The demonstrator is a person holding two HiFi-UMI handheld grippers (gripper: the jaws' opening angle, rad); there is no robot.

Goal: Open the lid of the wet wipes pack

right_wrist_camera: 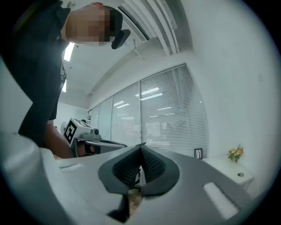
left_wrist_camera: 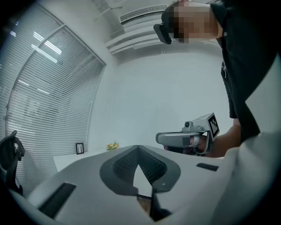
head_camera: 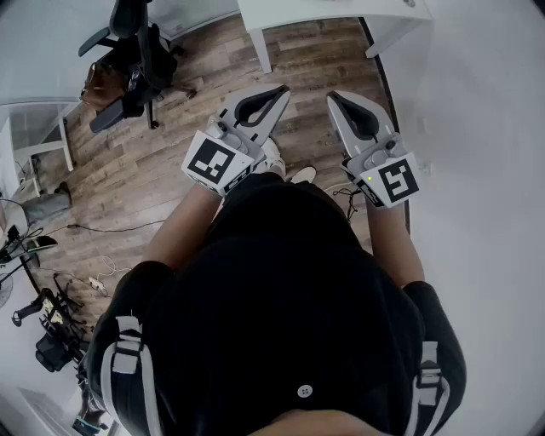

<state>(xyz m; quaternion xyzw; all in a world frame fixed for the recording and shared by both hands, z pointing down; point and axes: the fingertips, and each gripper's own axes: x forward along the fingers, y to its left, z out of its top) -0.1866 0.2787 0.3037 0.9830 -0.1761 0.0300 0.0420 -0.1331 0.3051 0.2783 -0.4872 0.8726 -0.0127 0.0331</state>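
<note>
Left gripper [head_camera: 283,89] and right gripper [head_camera: 332,96] both clenched, empty, level. Wipes pack in no view, so direction unknown.

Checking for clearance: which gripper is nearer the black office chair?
Left. In the head view the black office chair stands off to the left of the left gripper; the right gripper is held beside it, on the side away from the chair.

Bare wood floor [head_camera: 170,170] ahead, office chair [head_camera: 136,55] far left, white table [head_camera: 294,12] beyond, white surface [head_camera: 481,111] right
</note>
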